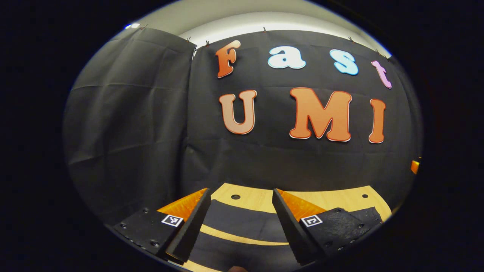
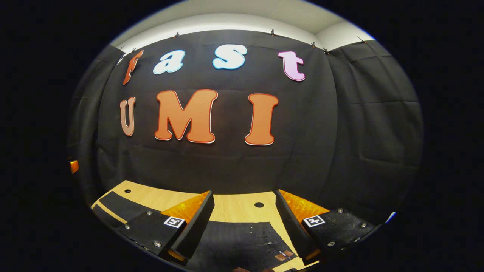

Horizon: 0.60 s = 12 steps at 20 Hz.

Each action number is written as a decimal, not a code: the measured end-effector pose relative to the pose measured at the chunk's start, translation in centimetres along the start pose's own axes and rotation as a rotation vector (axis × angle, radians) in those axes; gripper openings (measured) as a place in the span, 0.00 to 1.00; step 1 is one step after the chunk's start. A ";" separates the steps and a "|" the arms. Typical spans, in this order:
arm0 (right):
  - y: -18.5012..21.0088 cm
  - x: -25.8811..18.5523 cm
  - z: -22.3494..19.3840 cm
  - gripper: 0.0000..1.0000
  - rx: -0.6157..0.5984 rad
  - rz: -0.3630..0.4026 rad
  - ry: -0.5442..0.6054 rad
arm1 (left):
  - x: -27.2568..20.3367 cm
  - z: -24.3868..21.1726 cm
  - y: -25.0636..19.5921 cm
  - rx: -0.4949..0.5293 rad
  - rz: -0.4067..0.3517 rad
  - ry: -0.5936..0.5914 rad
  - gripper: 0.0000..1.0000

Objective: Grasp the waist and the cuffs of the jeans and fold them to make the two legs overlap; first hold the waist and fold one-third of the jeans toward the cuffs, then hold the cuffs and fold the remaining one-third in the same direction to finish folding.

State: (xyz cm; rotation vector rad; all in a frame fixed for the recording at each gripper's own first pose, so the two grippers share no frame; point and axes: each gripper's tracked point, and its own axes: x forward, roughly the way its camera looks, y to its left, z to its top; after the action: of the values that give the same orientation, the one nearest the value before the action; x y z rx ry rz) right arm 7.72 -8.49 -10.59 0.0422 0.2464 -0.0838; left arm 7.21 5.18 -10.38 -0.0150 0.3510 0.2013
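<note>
Left gripper [image 1: 242, 223]: fingers spread wide, nothing between them, held level above the wooden table [image 1: 340, 198] and pointing toward its far edge. Right gripper [image 2: 244, 224]: likewise parted wide, empty, level above the table. Neither appears to touch the table, though the fingertips lie low in each view and contact cannot be confirmed.

The dark, near-black denim jeans [image 2: 242, 238] lie on a light, honey-toned wooden surface [image 2: 234, 207] with faint grain and small dark round holes. In the right gripper view the jeans show small pale rivets and a brown patch near the waist. In the left gripper view the two dark legs [image 1: 242, 223] are parted by a thin stripe of pale wood. A square black-and-white marker [image 1: 172, 220] sits on each gripper body.
</note>
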 end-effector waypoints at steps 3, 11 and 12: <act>-1.1 0.5 -2.5 0.98 0.027 -0.014 0.084 | 1.1 -2.2 2.8 -0.007 0.072 0.065 0.97; -4.4 1.1 -10.4 0.98 0.133 -0.076 0.330 | 3.8 -8.4 8.9 -0.055 0.212 0.271 0.98; -4.8 1.1 -11.5 0.98 0.155 -0.080 0.364 | 4.1 -9.1 9.5 -0.059 0.225 0.294 0.97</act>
State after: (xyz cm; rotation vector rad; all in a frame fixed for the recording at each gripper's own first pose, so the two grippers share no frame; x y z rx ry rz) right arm 5.62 -12.74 -22.12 0.2024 0.6055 -0.1745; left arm 5.97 14.79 -20.14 -0.0636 0.6408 0.4342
